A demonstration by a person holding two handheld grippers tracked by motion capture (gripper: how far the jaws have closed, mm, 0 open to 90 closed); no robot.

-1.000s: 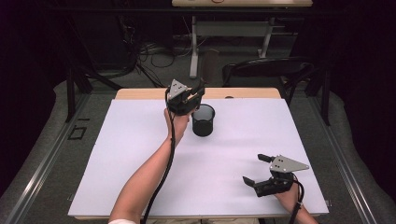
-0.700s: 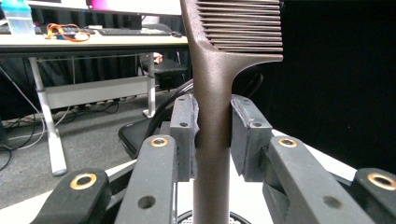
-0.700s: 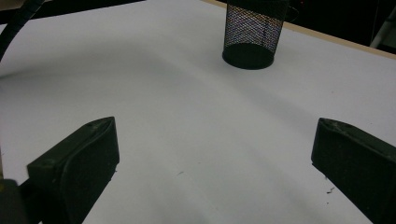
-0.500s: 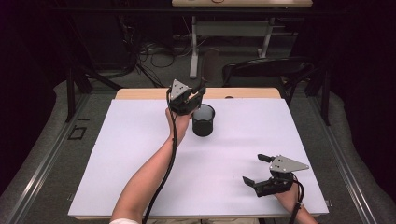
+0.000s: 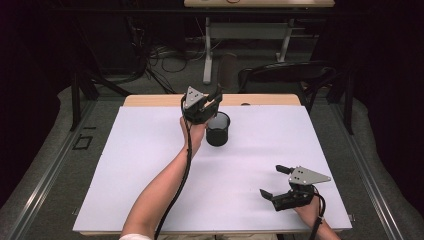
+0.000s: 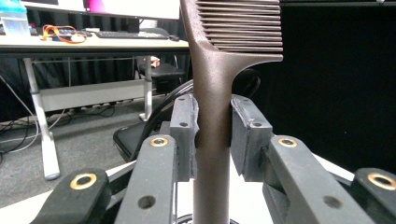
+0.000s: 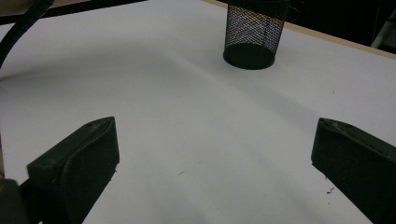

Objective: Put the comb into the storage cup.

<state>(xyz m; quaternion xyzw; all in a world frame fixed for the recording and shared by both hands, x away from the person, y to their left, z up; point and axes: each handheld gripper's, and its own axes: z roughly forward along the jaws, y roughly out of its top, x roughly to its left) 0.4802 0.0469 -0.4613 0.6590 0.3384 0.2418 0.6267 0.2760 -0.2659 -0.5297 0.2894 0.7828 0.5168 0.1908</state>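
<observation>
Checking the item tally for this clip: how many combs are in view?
1. A brown comb stands upright, clamped by its handle in the left gripper, above the black mesh cup. Others could be hidden inside the cup.

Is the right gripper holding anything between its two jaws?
No, the right gripper has its jaws wide apart, with bare white table between them.

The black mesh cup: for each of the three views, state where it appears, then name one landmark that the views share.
High view: the black mesh cup stands just above centre on the white table, right of the left gripper.
Left gripper view: a dark curved edge at the bottom, beside the comb, may be its rim; I cannot tell.
Right gripper view: upper middle, beyond the open jaws.
Shared landmark: the white table.
</observation>
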